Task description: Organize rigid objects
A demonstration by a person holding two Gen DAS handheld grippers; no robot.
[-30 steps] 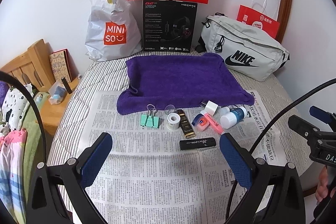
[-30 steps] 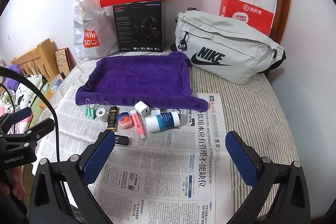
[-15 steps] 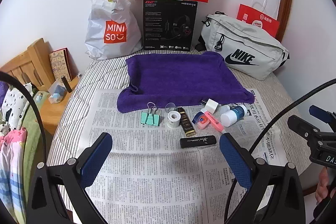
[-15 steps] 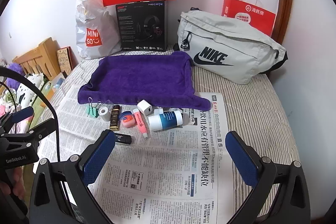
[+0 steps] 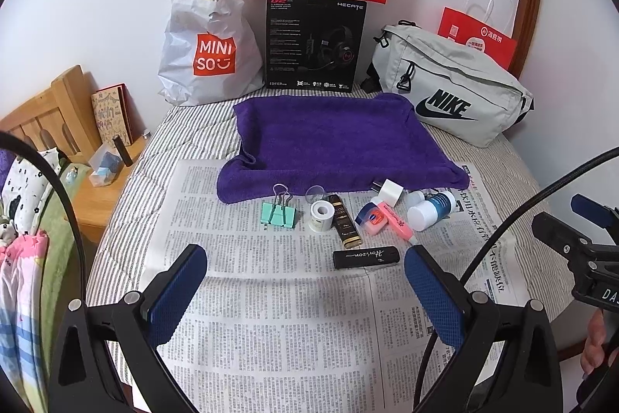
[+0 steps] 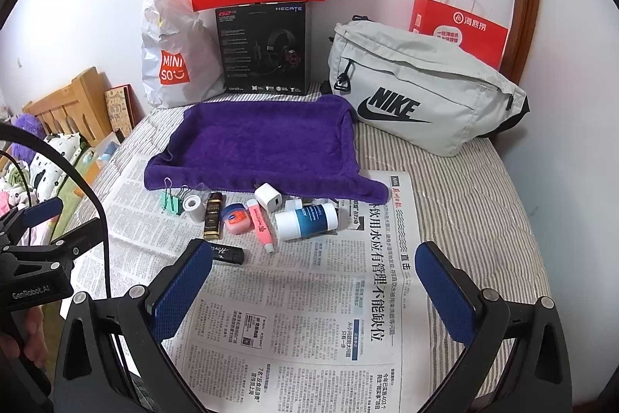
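Left tool point(image 5: 305, 291): spread wide, empty, above the newspaper point(image 5: 278, 316)
Right tool point(image 6: 313, 291): spread wide, empty
Small items: in a row on the newspaper, along the purple towel's point(image 5: 336, 142) near edge
Black stick point(image 5: 365, 257): nearer than the row, apart from the towel

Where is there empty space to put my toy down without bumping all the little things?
The purple towel is bare all over. The newspaper is bare in front of the black stick, and the striped sheet is bare below the Nike bag. It is crowded along the towel's front edge, from the green clips to the white bottle.
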